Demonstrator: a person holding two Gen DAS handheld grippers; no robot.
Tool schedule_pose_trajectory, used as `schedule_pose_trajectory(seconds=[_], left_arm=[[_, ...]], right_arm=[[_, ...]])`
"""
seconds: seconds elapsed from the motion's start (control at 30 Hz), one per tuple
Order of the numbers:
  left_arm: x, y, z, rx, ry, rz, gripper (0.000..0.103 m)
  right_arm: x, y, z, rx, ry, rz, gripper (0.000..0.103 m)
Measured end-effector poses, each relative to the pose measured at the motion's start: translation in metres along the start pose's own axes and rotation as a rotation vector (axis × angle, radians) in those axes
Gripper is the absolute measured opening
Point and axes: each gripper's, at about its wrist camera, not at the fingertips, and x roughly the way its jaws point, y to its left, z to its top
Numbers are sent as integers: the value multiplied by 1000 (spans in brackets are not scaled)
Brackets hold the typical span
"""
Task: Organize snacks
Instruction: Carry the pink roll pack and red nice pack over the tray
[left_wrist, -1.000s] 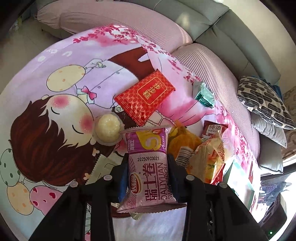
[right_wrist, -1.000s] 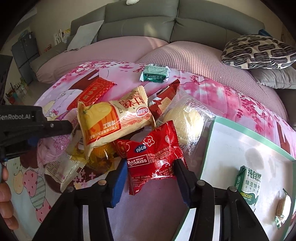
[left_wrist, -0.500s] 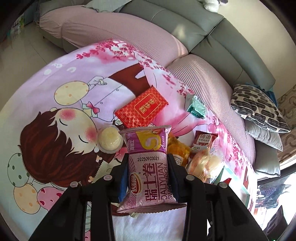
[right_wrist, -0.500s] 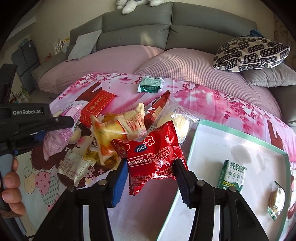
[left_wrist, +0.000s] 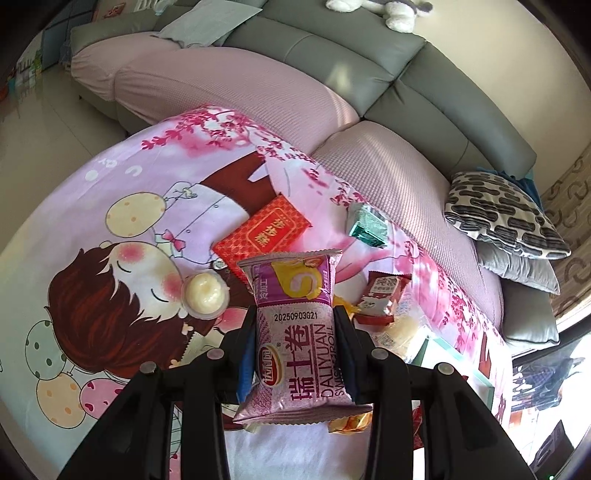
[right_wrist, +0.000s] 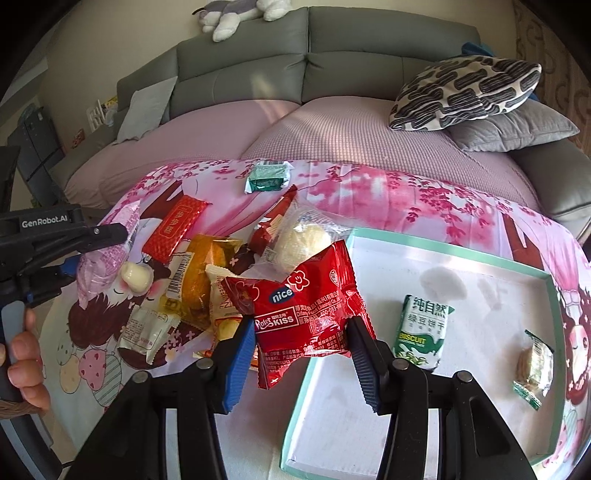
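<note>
Right wrist view shows the right gripper (right_wrist: 301, 341) clamped on a red snack packet (right_wrist: 308, 308), now lifted clear of the pile toward the tray (right_wrist: 417, 247), while the left gripper (left_wrist: 293, 354) squeezes a purple swiss-roll packet (left_wrist: 295, 339), likewise raised, so both look tray-bound.

surface: tabletop (right_wrist: 424, 195) under a pink cartoon-print cloth | centre-left: heap of snack packets (right_wrist: 207, 291) | apart from it: red flat packet (left_wrist: 263, 232), green packet (right_wrist: 267, 177), jelly cup (left_wrist: 205, 294) | right: teal-rimmed white tray (right_wrist: 554, 332) lying on the cloth
</note>
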Motion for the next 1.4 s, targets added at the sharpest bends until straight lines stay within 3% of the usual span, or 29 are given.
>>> schedule_pose_trajectory(seconds=[0.43,0.93,1.17,1.4], left_arm=[[7,-63,-22,169,34,-51,40],[19,-163,-90,507,123,-130,40],[34,-175,-95,537,128,-113,40],[52,-194,-96,614,59,-92,40]], right_arm=[[-16,-81,-1,181,-18,-122,53],[-55,-186,-21,441,-72,-260,53],[-57,-197,-24,473,-79,-250,53],[-46,-192,-19,440,-86,-237,54]])
